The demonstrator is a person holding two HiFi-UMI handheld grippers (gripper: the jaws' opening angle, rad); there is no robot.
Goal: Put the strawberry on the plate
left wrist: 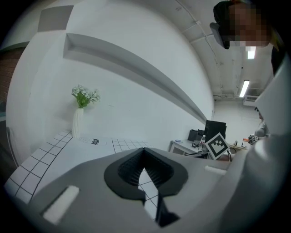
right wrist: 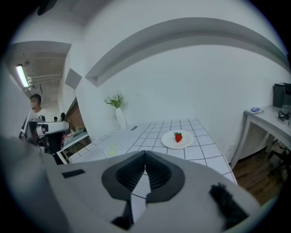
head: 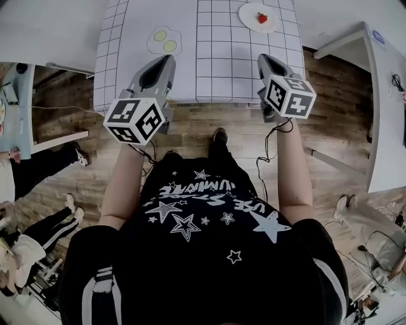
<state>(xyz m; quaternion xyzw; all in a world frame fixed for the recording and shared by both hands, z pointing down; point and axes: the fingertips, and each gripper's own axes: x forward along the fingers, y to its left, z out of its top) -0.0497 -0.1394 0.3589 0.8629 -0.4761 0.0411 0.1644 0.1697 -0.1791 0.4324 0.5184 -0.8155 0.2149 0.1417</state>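
A red strawberry [head: 262,18] [right wrist: 178,136] lies on a round white plate [head: 248,16] [right wrist: 169,142] at the far right of the white gridded table [head: 216,57]. Both grippers are held at the table's near edge, well short of the plate. My left gripper [head: 166,60] [left wrist: 144,150] is shut with nothing between its jaws. My right gripper [head: 263,58] [right wrist: 145,153] is also shut and empty, and it points across the table toward the plate.
A fried-egg shaped piece [head: 165,41] lies at the table's far left. A white vase with flowers [left wrist: 78,123] [right wrist: 119,117] stands by the wall. White desks [head: 380,95] flank the table, a monitor [left wrist: 214,129] stands on one, and people stand at the left [head: 38,165].
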